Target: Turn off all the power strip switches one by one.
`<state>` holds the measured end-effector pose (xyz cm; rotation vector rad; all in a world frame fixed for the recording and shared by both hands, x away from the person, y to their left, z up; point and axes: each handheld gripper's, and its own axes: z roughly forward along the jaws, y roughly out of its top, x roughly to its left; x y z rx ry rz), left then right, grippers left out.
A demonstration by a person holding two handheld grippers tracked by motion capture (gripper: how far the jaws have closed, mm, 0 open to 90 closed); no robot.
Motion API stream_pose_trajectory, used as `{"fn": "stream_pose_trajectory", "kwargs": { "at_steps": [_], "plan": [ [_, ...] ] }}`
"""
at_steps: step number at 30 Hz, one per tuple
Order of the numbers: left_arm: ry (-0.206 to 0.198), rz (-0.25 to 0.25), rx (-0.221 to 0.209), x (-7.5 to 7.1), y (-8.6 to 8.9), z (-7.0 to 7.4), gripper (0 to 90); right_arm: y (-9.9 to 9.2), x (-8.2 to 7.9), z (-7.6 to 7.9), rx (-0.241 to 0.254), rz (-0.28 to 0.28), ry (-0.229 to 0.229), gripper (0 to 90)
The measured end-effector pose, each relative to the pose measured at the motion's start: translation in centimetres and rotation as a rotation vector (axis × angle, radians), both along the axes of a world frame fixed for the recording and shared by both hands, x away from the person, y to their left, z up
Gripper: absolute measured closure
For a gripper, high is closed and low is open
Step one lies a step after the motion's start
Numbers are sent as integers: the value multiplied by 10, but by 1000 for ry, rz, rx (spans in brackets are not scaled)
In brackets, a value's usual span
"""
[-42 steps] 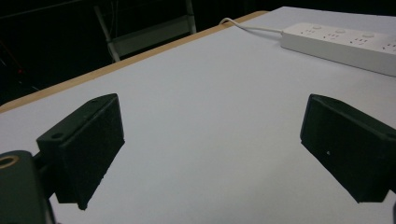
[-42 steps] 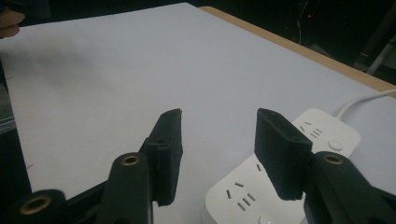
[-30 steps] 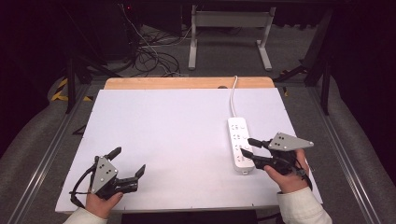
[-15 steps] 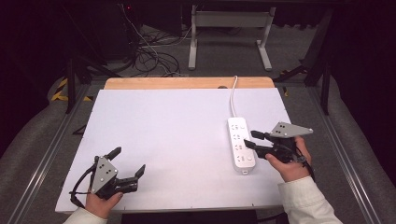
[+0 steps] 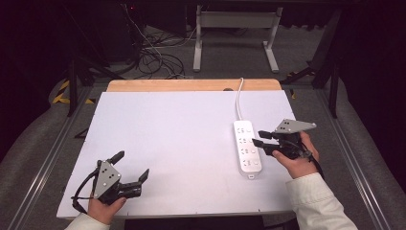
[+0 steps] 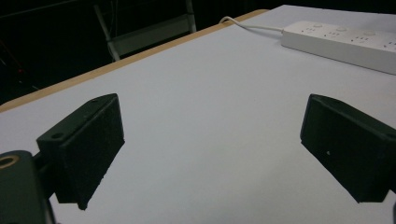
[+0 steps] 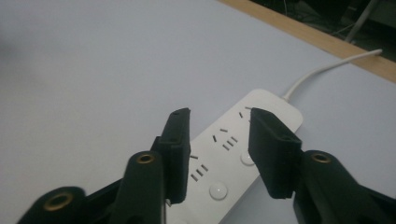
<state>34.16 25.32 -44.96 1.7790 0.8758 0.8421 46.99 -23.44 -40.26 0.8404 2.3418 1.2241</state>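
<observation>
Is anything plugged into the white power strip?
Empty. The power strip lies flat on the table, and every socket that shows is bare. The right gripper, whose fingers have just been closing, hovers beside it holding nothing.

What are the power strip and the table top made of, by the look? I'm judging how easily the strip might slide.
Power strip: likely hard white plastic, smooth with a faint sheen, moulded slots and round buttons visible in the right gripper view. Table top: a matte pale sheet, possibly laminate or board, without glare; a bare wooden-looking strip runs along its far edge.
</observation>
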Motion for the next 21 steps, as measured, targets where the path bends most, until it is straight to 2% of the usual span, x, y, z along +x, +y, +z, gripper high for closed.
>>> {"fn": "stream_pose_trajectory", "kwargs": {
  "at_steps": [1,2,3,4,6,8,10,13,19,21],
  "plan": [
    [0,0,0,0,0,0,69,0,0,0,0,0,0,627],
    [0,0,0,0,0,0,69,0,2,-1,-28,2,25,725],
    [0,0,1,0,0,0,69,0,2,-1,-28,2,25,725],
    [0,0,1,0,0,0,69,0,3,-2,-40,5,51,801],
    [0,-2,3,0,0,0,69,1,4,-2,-63,6,62,883],
    [2,-2,3,0,0,0,69,1,4,-3,-75,7,70,900],
    [1,1,2,0,0,0,69,3,5,-3,-95,13,104,900],
    [4,0,1,0,0,0,69,5,5,-3,-113,23,118,900],
    [3,1,6,1,0,0,69,8,7,-6,-164,43,187,900],
    [6,2,0,0,0,-1,69,9,7,-7,-175,43,196,900]
  ]
}}
